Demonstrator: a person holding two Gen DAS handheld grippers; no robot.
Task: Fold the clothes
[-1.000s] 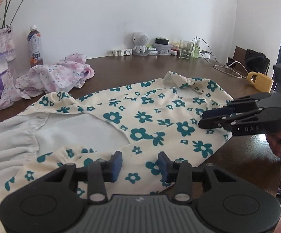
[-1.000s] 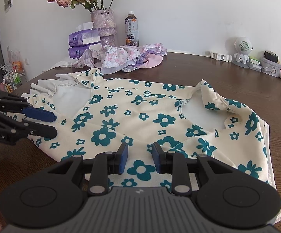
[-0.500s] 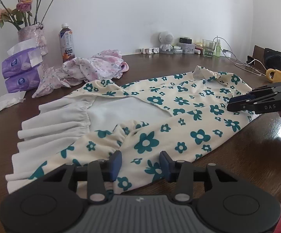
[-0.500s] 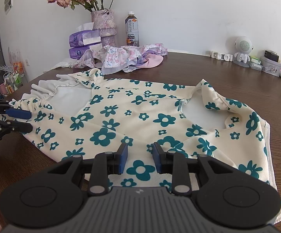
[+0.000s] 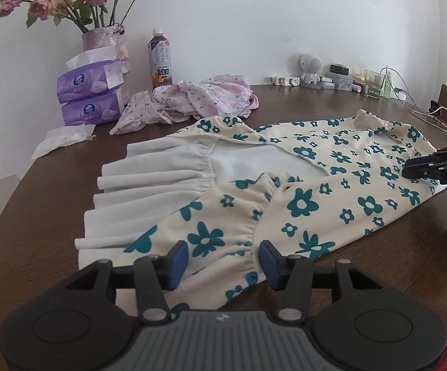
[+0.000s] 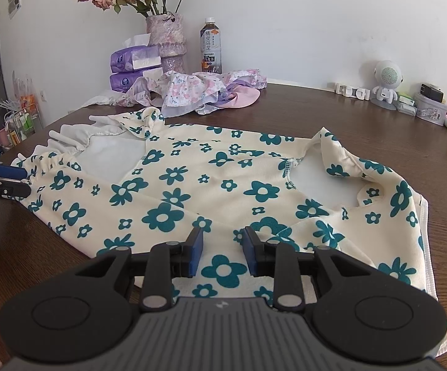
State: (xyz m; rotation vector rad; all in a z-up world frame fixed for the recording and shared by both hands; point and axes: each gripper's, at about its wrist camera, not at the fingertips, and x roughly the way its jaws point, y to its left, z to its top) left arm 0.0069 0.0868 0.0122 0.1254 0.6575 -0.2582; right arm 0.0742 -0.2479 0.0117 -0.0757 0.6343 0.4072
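both grippers spread: left gripper (image 5: 223,261), right gripper (image 6: 222,250), over floral dress (image 6: 192,185) on table (image 6: 347,117).

the floral dress (image 6: 192,185) runs under the right claw (image 6: 222,249) body, its near hem hidden. the left claw (image 6: 22,181) is cut by the frame edge. the bottle (image 5: 160,58) label is too small to read, and the clutter (image 6: 421,102) by the wall on the table (image 5: 377,278) stays indistinct.

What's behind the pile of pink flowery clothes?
Behind the pink clothes stand a tea bottle, a flower vase and purple tissue packs. Their bottoms are hidden.
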